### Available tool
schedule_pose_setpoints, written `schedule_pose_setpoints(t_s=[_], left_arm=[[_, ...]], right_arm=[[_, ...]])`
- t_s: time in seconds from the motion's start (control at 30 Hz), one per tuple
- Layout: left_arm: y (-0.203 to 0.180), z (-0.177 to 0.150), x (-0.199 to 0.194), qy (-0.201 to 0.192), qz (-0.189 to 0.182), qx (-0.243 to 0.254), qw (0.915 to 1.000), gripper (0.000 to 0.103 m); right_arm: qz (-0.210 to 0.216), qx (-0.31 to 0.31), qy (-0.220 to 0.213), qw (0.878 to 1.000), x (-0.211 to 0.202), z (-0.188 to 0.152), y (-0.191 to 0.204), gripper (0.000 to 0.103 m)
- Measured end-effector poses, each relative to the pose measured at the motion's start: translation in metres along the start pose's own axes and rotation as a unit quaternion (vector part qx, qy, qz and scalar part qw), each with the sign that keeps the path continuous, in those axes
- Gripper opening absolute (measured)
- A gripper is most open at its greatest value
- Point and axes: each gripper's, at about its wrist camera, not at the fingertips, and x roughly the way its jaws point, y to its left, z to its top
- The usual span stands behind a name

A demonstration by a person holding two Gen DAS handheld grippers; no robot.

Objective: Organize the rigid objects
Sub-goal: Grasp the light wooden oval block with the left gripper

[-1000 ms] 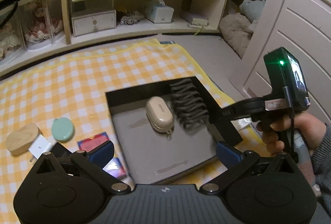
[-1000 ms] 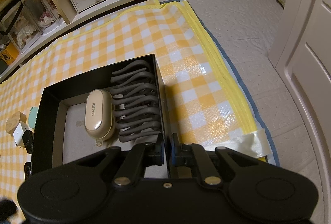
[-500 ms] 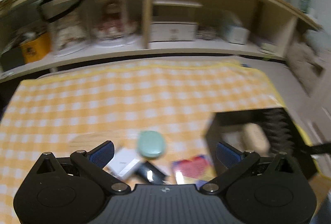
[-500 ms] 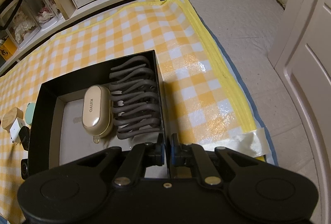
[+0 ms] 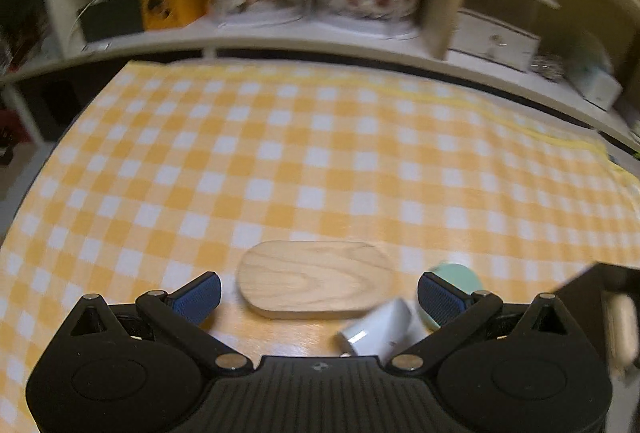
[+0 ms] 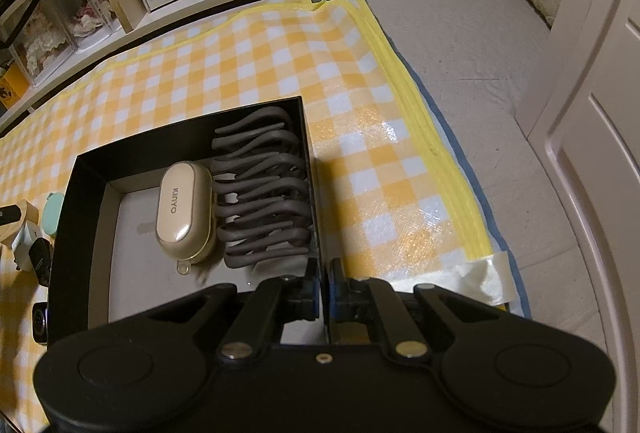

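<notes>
With the black box (image 6: 188, 249) as landmark, the step in hand looks like fetching the next loose item: the left gripper (image 5: 319, 293) hangs wide open and empty over the wooden block (image 5: 316, 283), which lies flat on the checked cloth (image 5: 320, 161) left of the box. The right gripper (image 6: 324, 287) is clamped on the box's right wall, steadying it. The block's long axis runs across the fingers, from pad to pad, so the next move likely calls for lowering and closing end to end, or rolling the wrist to take its narrower width.
</notes>
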Motion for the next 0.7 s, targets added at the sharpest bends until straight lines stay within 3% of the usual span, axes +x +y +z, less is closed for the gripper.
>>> schedule_pose_setpoints(t_s=[0.17,0.33,0.4,0.7], left_arm=[[0.007,0.001,0.013,0.009,-0.006,-0.023,0.9997,0.103],[0.002,0.000,0.018,0.010,-0.004,-0.015,0.9998,0.102],[0.002,-0.001,0.020,0.010,-0.004,-0.015,0.9998,0.096],[0.005,0.000,0.010,-0.025,-0.008,-0.025,0.9994,0.093]], right_arm=[[-0.002,0.002,0.001,1.000,0.000,0.000,0.001,0.005],[-0.003,0.002,0.001,1.000,0.000,0.001,0.001,0.005],[-0.003,0.002,0.001,1.000,0.000,0.001,0.001,0.005],[-0.001,0.004,-0.001,1.000,0.000,0.000,0.000,0.005]])
